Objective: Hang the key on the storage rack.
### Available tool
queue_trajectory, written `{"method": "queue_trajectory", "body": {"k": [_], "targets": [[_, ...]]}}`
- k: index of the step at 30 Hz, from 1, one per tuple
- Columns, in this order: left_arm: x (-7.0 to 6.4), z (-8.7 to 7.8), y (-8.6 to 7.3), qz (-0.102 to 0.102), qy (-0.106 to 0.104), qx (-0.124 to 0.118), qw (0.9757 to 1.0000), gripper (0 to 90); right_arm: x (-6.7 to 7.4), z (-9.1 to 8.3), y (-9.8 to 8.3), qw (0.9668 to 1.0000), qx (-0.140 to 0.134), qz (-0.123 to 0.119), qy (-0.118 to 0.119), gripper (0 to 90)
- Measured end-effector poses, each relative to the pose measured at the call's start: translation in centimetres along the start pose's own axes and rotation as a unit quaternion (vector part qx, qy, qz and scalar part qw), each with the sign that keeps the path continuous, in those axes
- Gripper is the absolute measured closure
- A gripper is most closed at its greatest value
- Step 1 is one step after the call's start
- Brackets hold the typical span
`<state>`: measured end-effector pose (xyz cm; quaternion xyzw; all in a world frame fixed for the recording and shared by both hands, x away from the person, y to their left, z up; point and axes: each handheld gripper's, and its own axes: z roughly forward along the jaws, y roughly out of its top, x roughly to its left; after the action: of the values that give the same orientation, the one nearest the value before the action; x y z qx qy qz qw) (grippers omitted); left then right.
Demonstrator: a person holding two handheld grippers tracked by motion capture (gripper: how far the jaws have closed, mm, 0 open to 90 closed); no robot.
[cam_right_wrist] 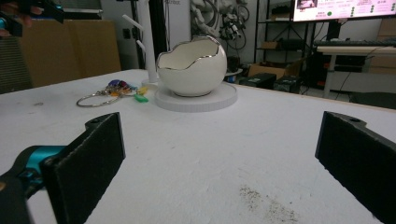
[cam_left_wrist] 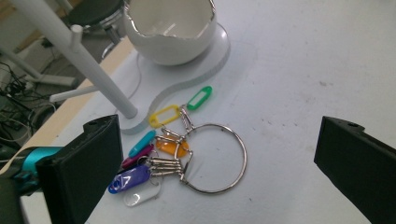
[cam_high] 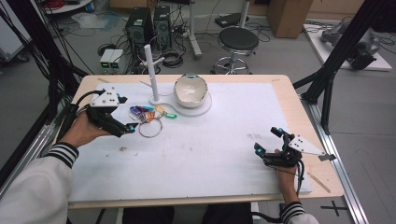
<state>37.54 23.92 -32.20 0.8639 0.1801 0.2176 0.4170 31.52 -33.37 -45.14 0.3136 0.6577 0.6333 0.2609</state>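
With both tongs spread wide and empty, the left tongs (cam_high: 132, 128) hover just short of the key ring (cam_left_wrist: 215, 158), apparently approaching; next, straddle its rim and close.

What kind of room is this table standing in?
Probably a robotics or computer lab: black desktop computer towers with tangled cables on the floor, a round black stool, and cardboard boxes behind the white-covered table.
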Motion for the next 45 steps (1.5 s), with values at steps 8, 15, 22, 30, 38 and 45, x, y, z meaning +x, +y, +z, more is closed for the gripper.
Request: {"method": "queue_trajectory", "body": {"k": [8, 15, 22, 30, 38, 45], "targets": [[-0.2, 1.9, 1.7, 0.055, -0.031, 0.067, 0.9957, 1.7, 0.0, 0.0, 0.0, 1.0, -0.001, -0.001, 0.0, 0.9], [-0.3, 3.4, 2.8, 0.068, -0.05, 0.102, 0.9912, 1.7, 0.0, 0.0, 0.0, 1.0, -0.001, -0.001, 0.0, 0.9], [-0.1, 4.9, 3.3, 0.064, -0.066, 0.133, 0.9868, 1.7, 0.0, 0.0, 0.0, 1.0, -0.001, 0.0, 0.0, 0.9], [-0.5, 7.1, 3.4, 0.066, -0.085, 0.172, 0.9792, 1.7, 0.0, 0.0, 0.0, 1.0, 0.0, -0.001, 0.0, 0.9], [-1.1, 9.1, 3.3, 0.076, -0.101, 0.211, 0.9693, 1.7, 0.0, 0.0, 0.0, 1.0, 0.0, -0.001, 0.0, 0.9], [-1.4, 10.5, 2.7, 0.082, -0.112, 0.244, 0.9598, 2.9, 0.0, 0.0, 0.0, 1.0, -0.002, -0.004, 0.001, 0.9]]}}
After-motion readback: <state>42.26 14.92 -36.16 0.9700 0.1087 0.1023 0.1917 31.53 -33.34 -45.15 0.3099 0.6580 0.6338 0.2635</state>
